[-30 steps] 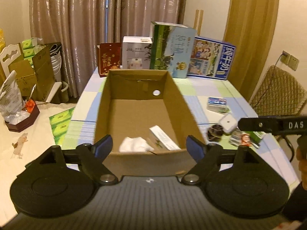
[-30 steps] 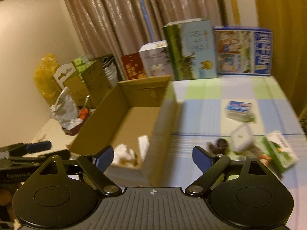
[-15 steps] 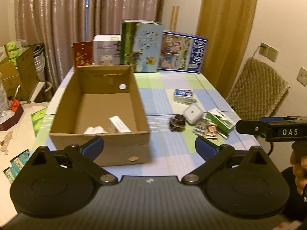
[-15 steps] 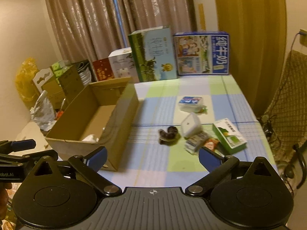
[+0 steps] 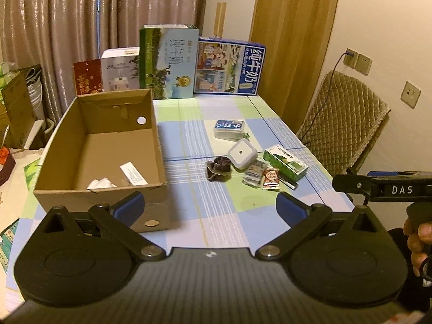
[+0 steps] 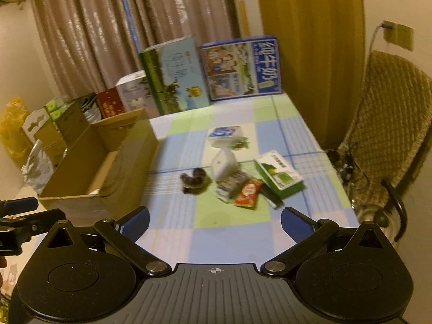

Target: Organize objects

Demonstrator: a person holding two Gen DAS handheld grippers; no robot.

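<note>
An open cardboard box point(image 5: 67, 124) point(image 6: 124, 167) stands on the left of the checked tablecloth, with a small white carton point(image 5: 133, 173) and crumpled white paper point(image 5: 101, 183) inside. To its right lie loose items: a dark bundle point(image 5: 219, 168) point(image 6: 193, 180), a white square device point(image 5: 242, 153) point(image 6: 224, 163), a green box point(image 5: 285, 162) point(image 6: 279, 174), snack packets point(image 5: 270, 178) point(image 6: 247, 193) and a blue-lidded tub point(image 5: 229, 129) point(image 6: 224, 135). My left gripper point(image 5: 209, 206) hangs open over the table's near edge. My right gripper point(image 6: 214, 220) is also open and holds nothing.
Tall milk cartons point(image 5: 168, 62) point(image 6: 240, 67) and smaller boxes point(image 5: 120, 68) line the table's far edge before a curtain. A quilted chair point(image 5: 343, 124) point(image 6: 388, 124) stands at the right. Stacked boxes point(image 6: 64, 124) and clutter fill the left side.
Both grippers have pulled back and swung right, from over the cardboard box to facing the loose items. Both stayed open and took hold of nothing.
</note>
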